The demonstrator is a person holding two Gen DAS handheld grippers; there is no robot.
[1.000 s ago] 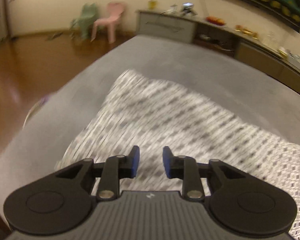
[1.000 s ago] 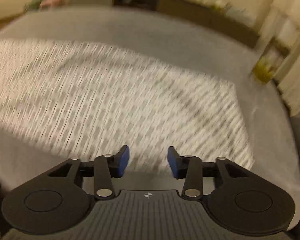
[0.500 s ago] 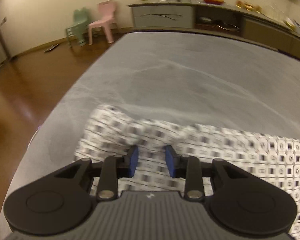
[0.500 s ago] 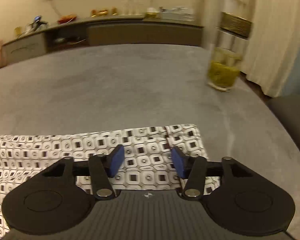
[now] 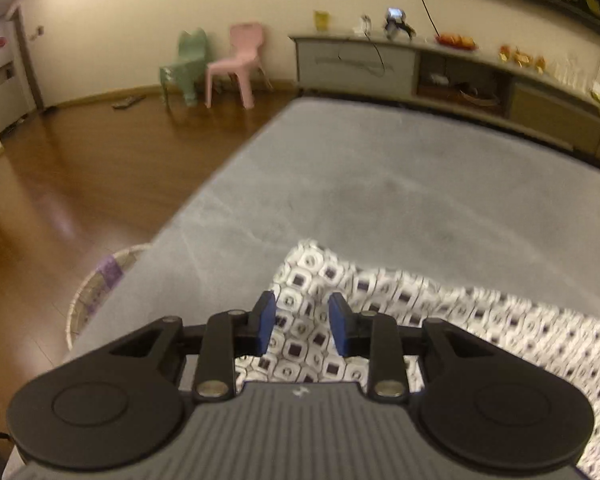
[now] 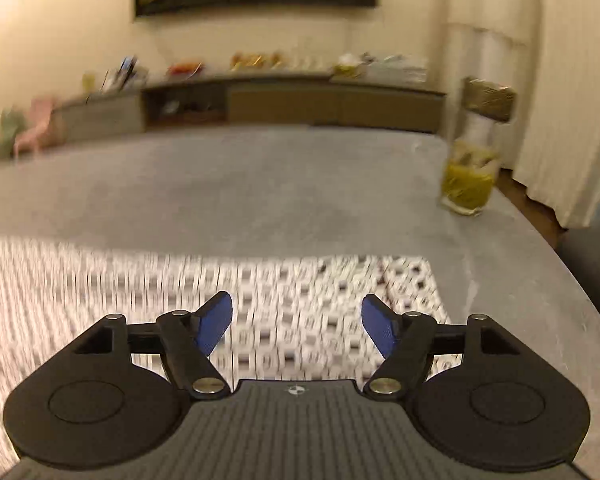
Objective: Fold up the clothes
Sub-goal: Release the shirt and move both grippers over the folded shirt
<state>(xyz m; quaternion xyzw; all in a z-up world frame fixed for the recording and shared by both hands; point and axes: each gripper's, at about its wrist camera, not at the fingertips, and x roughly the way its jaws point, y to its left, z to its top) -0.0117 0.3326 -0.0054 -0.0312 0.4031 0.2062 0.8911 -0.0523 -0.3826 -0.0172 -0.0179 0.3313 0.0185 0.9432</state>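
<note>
Cloth (image 5: 440,312) patterned in black-and-white squares lies flat on the grey table (image 5: 400,184), left gripper (image 5: 302,326) hovering over its corner with jaws narrowly parted, right gripper (image 6: 296,326) just opened wide, neither gripping anything.

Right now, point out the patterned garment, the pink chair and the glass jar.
patterned garment (image 5: 440,312), left wrist view, its flat middle.
pink chair (image 5: 240,62), left wrist view, its seat.
glass jar (image 6: 468,180), right wrist view, its yellow-filled body.

Black-and-white patterned garment (image 5: 440,304) flat on bed
</note>
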